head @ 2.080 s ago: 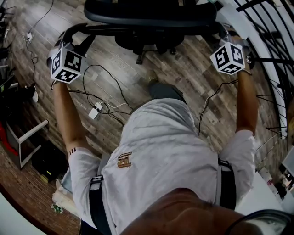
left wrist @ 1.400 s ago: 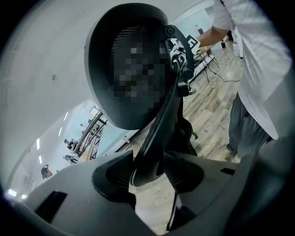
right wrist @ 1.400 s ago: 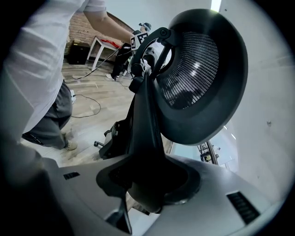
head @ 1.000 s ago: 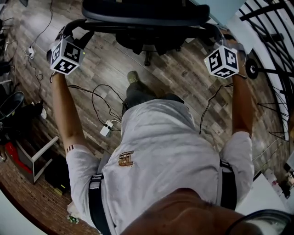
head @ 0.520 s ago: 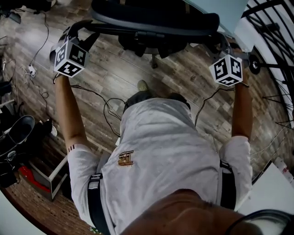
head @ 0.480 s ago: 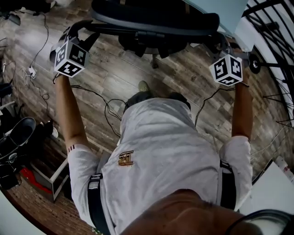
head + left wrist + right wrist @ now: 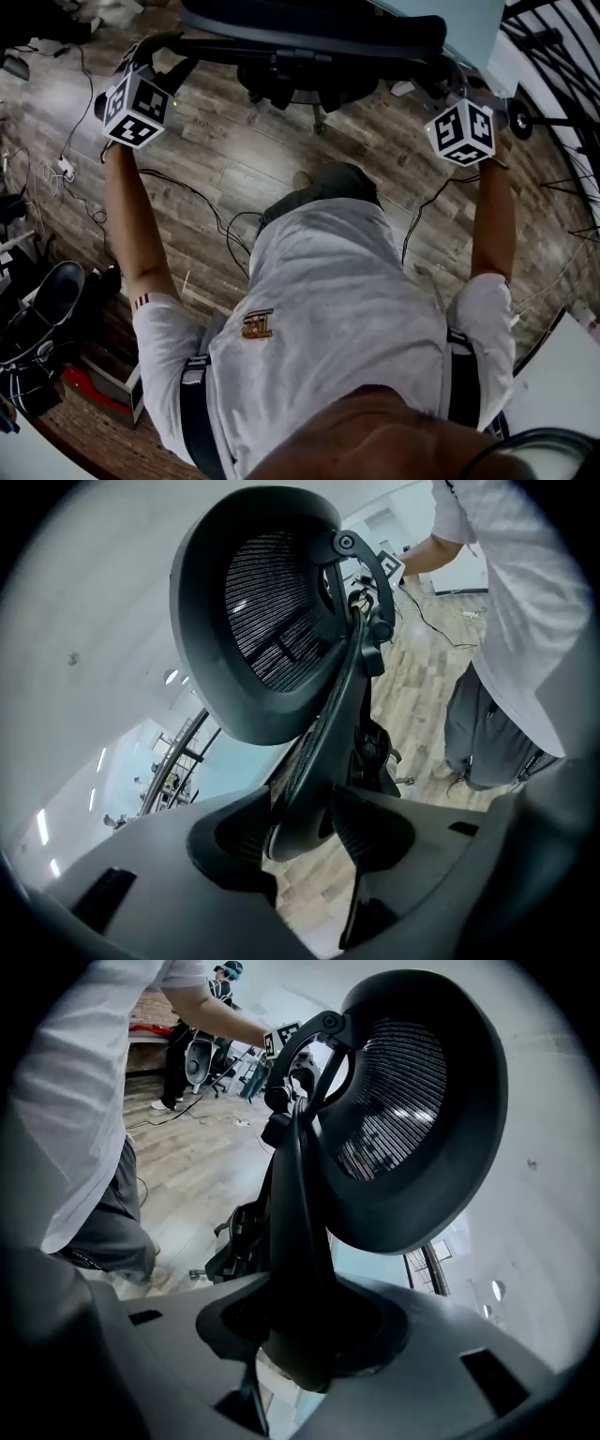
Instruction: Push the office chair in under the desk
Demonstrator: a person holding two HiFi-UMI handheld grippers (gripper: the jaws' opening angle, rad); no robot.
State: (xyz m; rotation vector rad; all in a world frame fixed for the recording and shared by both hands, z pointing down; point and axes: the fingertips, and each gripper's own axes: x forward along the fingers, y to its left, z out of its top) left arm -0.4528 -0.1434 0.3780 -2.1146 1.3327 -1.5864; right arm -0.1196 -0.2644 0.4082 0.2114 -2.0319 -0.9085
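Note:
The black office chair (image 7: 309, 33) stands right in front of me at the top of the head view, its back towards me. My left gripper (image 7: 148, 54) is shut on the left end of the chair's back frame (image 7: 298, 822), which sits pinched between the pads. My right gripper (image 7: 450, 82) is shut on the right end of that frame (image 7: 298, 1335). The mesh headrest (image 7: 258, 621) rises above the frame and shows in the right gripper view too (image 7: 412, 1101). A pale desk top (image 7: 469, 23) lies just beyond the chair. The chair's base (image 7: 300, 89) rests on the wood floor.
Black cables (image 7: 202, 211) and a white power strip (image 7: 64, 169) lie on the floor to my left. Shoes and boxes (image 7: 47, 319) crowd the lower left. A black metal railing (image 7: 562, 66) runs along the right. A white surface (image 7: 562, 384) sits at the lower right.
The chair has rolled forward with both grippers on its frame and I have stepped after it. The floor clutter slid back and more of the pale desk top shows beyond the chair.

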